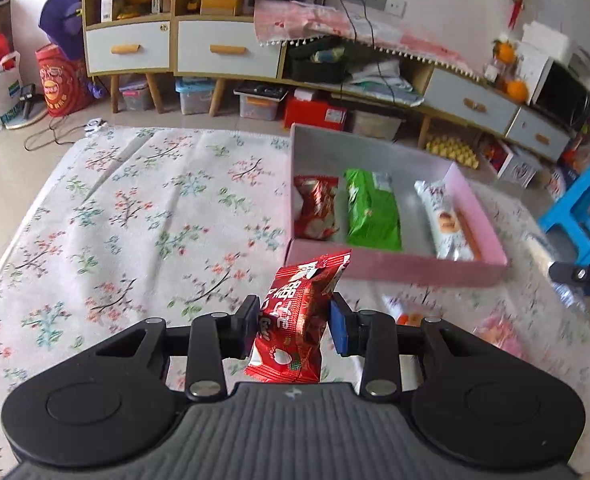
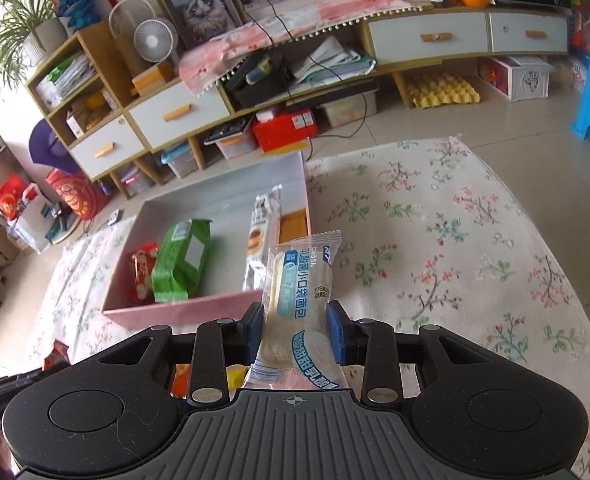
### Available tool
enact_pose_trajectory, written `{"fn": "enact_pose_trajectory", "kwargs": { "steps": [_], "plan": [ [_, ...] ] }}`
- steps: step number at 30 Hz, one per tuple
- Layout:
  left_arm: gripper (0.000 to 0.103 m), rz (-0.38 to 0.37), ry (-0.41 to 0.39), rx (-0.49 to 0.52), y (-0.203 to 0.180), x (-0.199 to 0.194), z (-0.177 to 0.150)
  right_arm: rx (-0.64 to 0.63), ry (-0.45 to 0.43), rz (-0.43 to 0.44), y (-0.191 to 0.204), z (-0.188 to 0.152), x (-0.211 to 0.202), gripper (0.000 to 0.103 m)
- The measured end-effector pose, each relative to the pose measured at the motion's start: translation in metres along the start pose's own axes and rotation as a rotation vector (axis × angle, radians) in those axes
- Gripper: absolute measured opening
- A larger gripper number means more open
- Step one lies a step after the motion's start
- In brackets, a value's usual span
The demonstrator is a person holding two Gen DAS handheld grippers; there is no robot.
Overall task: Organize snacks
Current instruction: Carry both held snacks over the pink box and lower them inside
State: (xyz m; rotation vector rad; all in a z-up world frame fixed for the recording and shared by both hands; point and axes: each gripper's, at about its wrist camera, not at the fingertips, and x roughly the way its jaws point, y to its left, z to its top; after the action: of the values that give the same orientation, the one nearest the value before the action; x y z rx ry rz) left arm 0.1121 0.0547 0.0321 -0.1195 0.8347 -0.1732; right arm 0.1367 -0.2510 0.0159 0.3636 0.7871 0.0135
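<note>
My left gripper (image 1: pixel 293 322) is shut on a red snack packet (image 1: pixel 299 320) and holds it above the floral cloth, just in front of the pink box (image 1: pixel 395 267). The box holds a red packet (image 1: pixel 316 211), a green packet (image 1: pixel 371 210) and a white bread packet (image 1: pixel 447 220). My right gripper (image 2: pixel 295 330) is shut on a blue-and-white bread packet (image 2: pixel 299 300), held near the front right corner of the pink box (image 2: pixel 175 312). In that view the box shows the red packet (image 2: pixel 143 270), the green packet (image 2: pixel 181 258) and the white packet (image 2: pixel 261 236).
A floral cloth (image 1: pixel 135 220) covers the surface, also seen in the right wrist view (image 2: pixel 435 240). Loose snacks lie to the right of the left gripper (image 1: pixel 499 332) and under the right gripper (image 2: pixel 57 354). A blue stool (image 1: pixel 583 220) stands right. Cabinets (image 2: pixel 427 36) line the back.
</note>
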Motion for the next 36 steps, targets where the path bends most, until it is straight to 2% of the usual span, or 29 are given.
{"fn": "enact_pose_trajectory", "kwargs": {
  "steps": [4, 12, 16, 21, 24, 30, 36],
  "plan": [
    [0.034, -0.047, -0.013, -0.046, -0.002, 0.012, 0.016, 0.017, 0.000, 0.022, 0.002, 0.012, 0.008, 0.033],
    [0.034, -0.087, -0.027, -0.052, -0.015, 0.038, 0.033, -0.010, 0.027, 0.036, 0.017, 0.023, 0.034, 0.033],
    [0.034, -0.082, -0.012, -0.040, -0.020, 0.054, 0.039, -0.037, 0.036, 0.036, 0.028, 0.024, 0.044, 0.033],
    [0.032, -0.111, 0.034, -0.040, -0.019, 0.071, 0.046, -0.048, 0.039, 0.041, 0.036, 0.030, 0.057, 0.033],
    [0.031, -0.098, 0.054, -0.022, -0.020, 0.079, 0.049, -0.046, 0.055, 0.042, 0.040, 0.031, 0.067, 0.033],
    [0.030, -0.047, 0.044, 0.037, -0.022, 0.086, 0.050, -0.052, 0.049, 0.080, 0.053, 0.038, 0.085, 0.033],
    [0.031, -0.033, -0.004, 0.102, -0.026, 0.089, 0.049, -0.058, 0.046, 0.094, 0.063, 0.038, 0.108, 0.033]
  ]
}}
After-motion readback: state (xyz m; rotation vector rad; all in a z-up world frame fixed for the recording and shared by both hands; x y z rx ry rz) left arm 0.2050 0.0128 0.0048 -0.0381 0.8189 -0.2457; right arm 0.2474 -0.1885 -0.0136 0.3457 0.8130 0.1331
